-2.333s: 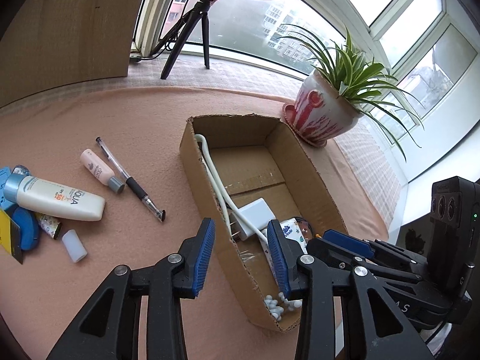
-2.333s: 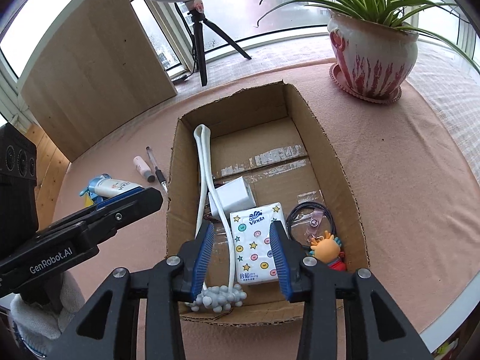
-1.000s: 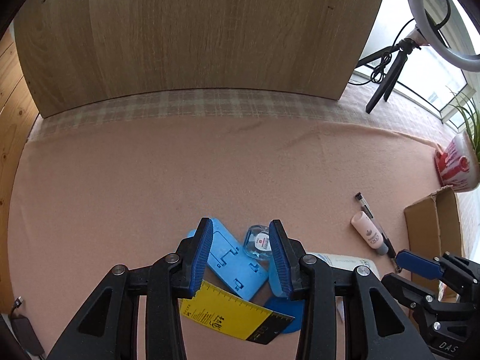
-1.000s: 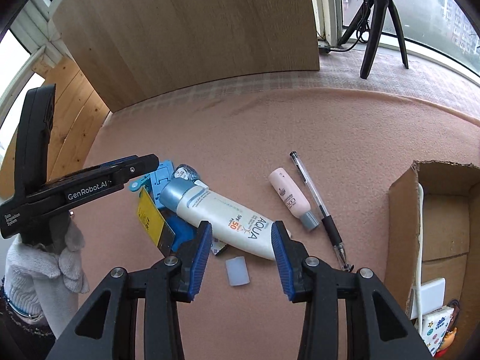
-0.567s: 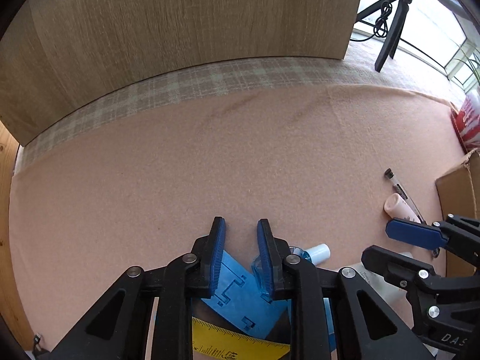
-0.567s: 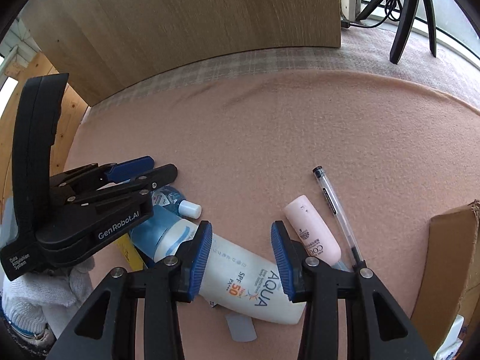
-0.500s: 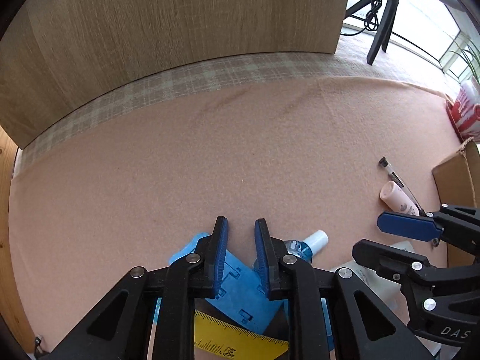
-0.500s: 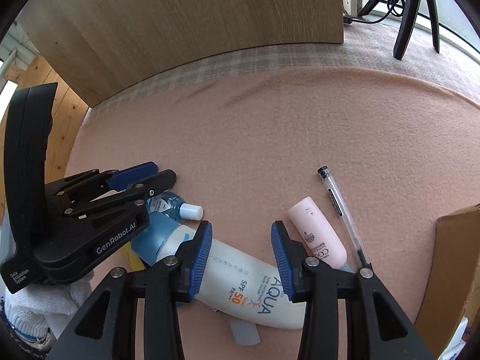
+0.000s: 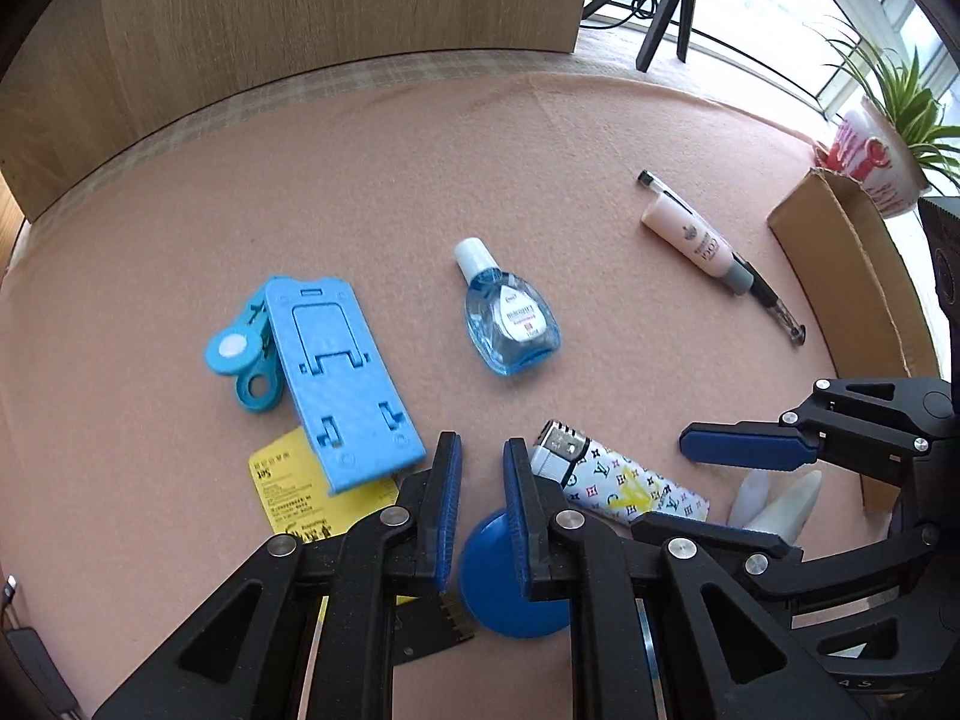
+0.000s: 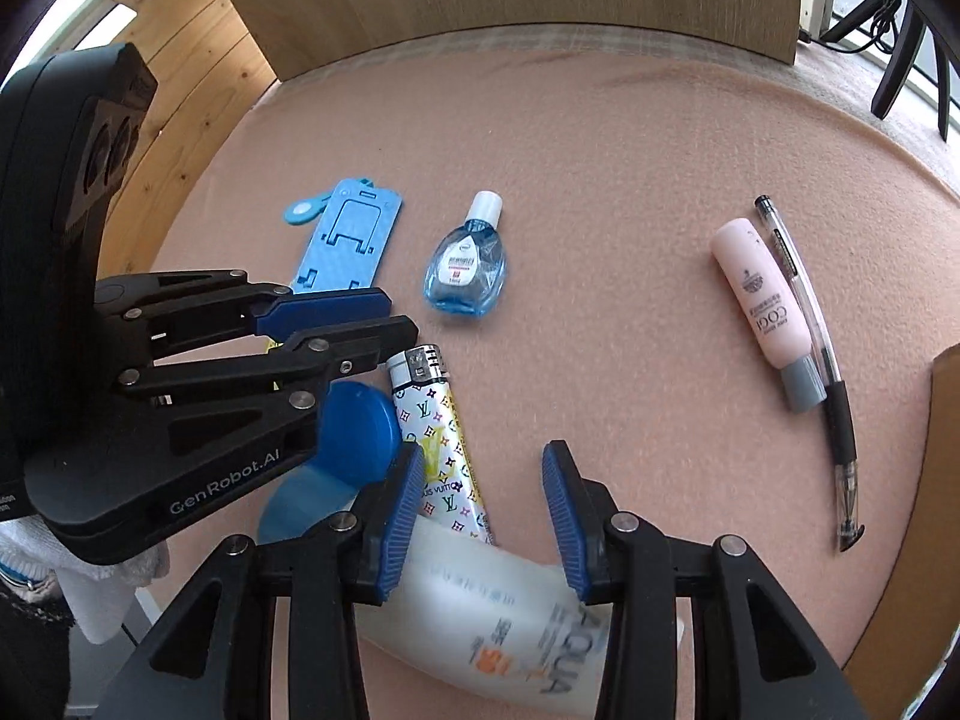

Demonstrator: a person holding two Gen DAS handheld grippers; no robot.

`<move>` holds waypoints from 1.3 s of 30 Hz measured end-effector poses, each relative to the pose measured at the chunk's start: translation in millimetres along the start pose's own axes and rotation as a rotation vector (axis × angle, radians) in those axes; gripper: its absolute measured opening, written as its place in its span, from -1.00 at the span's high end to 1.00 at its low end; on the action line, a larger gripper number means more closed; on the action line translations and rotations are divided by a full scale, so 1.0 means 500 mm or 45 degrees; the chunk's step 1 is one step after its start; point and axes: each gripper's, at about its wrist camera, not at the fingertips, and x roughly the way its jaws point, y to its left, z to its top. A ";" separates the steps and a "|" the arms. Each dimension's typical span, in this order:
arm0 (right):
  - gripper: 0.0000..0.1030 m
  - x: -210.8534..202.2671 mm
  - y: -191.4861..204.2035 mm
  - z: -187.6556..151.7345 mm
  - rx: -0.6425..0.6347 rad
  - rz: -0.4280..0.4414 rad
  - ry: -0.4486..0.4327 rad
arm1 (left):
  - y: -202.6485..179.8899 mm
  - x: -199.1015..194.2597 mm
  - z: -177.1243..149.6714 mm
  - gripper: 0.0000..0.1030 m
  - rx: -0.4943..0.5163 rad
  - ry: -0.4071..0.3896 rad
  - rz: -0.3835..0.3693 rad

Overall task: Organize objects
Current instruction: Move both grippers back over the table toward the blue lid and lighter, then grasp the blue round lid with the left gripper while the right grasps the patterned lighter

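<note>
Left gripper (image 9: pixel 482 483): jaws closing, nothing between. Right gripper (image 10: pixel 483 513): clamped on sunscreen tube (image 10: pixel 510 618). Eye-drop bottle (image 9: pixel 510 315) at 12 o'clock.

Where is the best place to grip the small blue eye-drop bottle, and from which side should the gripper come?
Grip the eye-drop bottle across its blue body, just below the white cap, coming from straight above. It lies flat on the pink cloth, apart from other things, so both narrow sides look free for the fingers. The body is wider towards the bottom, so a grip near the neck probably fits better.
</note>
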 end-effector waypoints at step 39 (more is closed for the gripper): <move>0.20 -0.073 0.026 -0.115 -0.049 -0.120 -0.109 | -0.031 -0.077 -0.222 -0.01 -0.124 -0.145 0.051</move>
